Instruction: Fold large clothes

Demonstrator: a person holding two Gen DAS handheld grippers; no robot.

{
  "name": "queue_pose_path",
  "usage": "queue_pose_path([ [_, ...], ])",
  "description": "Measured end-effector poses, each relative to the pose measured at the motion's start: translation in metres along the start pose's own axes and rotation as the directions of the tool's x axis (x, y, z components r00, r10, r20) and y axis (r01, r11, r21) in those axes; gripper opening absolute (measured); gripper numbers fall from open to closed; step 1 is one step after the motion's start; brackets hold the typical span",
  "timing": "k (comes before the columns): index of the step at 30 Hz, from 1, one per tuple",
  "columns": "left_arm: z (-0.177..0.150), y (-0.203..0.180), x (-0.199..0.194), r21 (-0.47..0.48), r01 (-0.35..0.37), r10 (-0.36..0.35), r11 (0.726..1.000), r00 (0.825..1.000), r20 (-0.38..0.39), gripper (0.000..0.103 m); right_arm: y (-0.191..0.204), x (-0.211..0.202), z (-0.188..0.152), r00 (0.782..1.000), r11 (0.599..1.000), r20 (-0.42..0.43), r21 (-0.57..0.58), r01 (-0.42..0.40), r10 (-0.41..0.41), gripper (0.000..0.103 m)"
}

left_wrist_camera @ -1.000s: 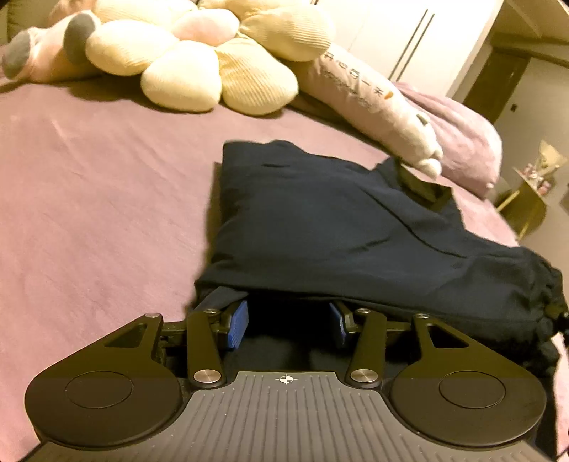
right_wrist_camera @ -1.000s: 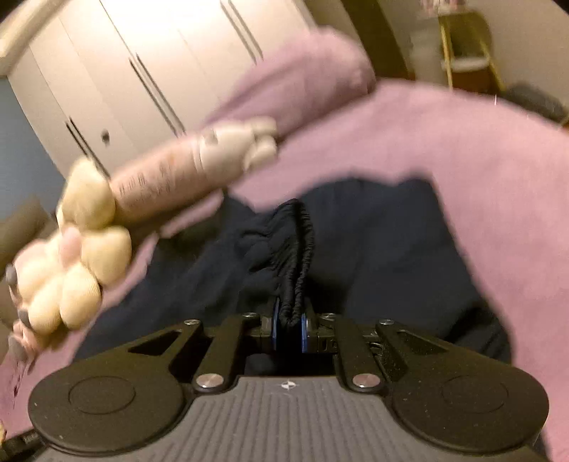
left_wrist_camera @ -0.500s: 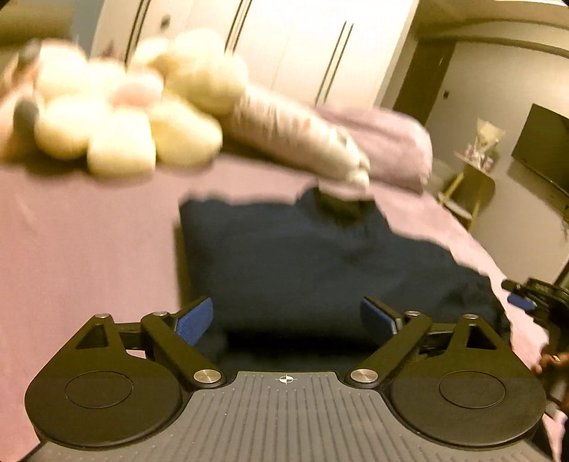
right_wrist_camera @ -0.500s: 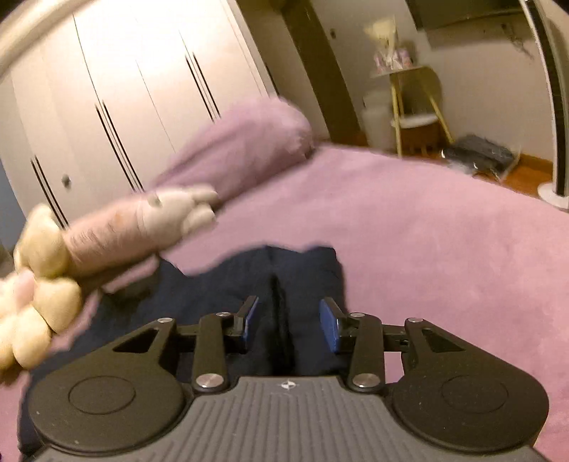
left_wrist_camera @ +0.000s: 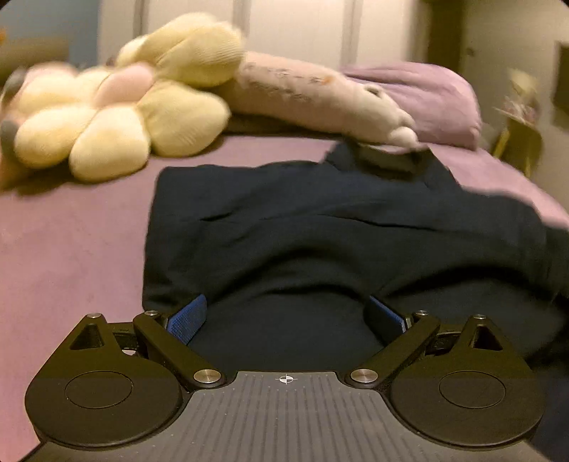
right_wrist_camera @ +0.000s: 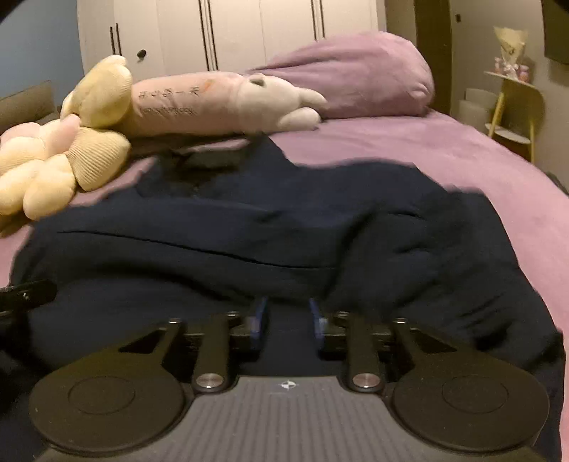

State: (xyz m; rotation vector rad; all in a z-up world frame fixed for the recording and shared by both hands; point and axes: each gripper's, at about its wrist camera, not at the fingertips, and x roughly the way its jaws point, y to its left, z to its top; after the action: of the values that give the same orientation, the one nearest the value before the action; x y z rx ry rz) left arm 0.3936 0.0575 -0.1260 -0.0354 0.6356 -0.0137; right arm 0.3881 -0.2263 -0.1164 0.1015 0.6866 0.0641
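Navy fabric, one large garment (left_wrist_camera: 320, 227), lies folded on the purple bed (left_wrist_camera: 71, 234), directly ahead of and under both tools. One crease runs across its top layer, and a dark collar or waistband part sticks out at its far edge.

The left tool (left_wrist_camera: 286, 316) has its two blue-padded fingers (left_wrist_camera: 188, 316) spread wide, with a hump of the navy cloth bulging between them but no pad pressing on it. A second ago those fingers stood much closer together at the garment's near edge. The right tool (right_wrist_camera: 287, 321) is closing its jaws, now only a narrow gap apart, with navy cloth lying in the gap; whether the pads pinch it cannot be told. A second ago it was clamped on a gathered elastic band held upright, which has since gone from its grip. Both tools point downward at the garment, level rather than rolled as earlier.

Beyond the garment lie one yellow flower-shaped cushion (left_wrist_camera: 135, 103), one long pink plush toy (right_wrist_camera: 220, 103) and one purple pillow (right_wrist_camera: 359, 74). Behind them stands a white wardrobe (right_wrist_camera: 231, 32).
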Motion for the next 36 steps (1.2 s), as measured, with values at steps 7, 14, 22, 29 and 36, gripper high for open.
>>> queue_pose_path([
  [7, 0.023, 0.009, -0.027, -0.062, 0.025, -0.025, 0.998, 1.0, 0.016, 0.1, -0.016, -0.021, 0.004, 0.999, 1.0, 0.021, -0.009, 0.029, -0.029, 0.005],
  [14, 0.049, 0.009, -0.005, -0.061, -0.073, 0.074, 0.995, 0.997, 0.018, 0.1, -0.044, -0.022, 0.028, 0.989, 0.992, 0.069, 0.026, 0.127, -0.128, 0.003],
  [22, 0.031, 0.015, 0.033, -0.091, -0.111, 0.108, 0.99, 0.994, -0.033, 0.103, -0.053, 0.019, 0.017, 0.985, 0.975, 0.093, -0.156, 0.161, -0.147, 0.0],
  [29, 0.029, 0.018, 0.007, -0.065, -0.084, 0.082, 0.994, 0.996, -0.037, 0.103, -0.064, -0.004, 0.025, 0.993, 0.991, 0.064, -0.091, 0.101, -0.095, 0.0],
  [36, 0.006, 0.027, -0.019, -0.11, -0.03, 0.02, 0.993, 0.996, -0.09, 0.103, -0.075, -0.057, -0.016, 0.992, 0.994, 0.066, -0.029, 0.109, -0.107, 0.008],
])
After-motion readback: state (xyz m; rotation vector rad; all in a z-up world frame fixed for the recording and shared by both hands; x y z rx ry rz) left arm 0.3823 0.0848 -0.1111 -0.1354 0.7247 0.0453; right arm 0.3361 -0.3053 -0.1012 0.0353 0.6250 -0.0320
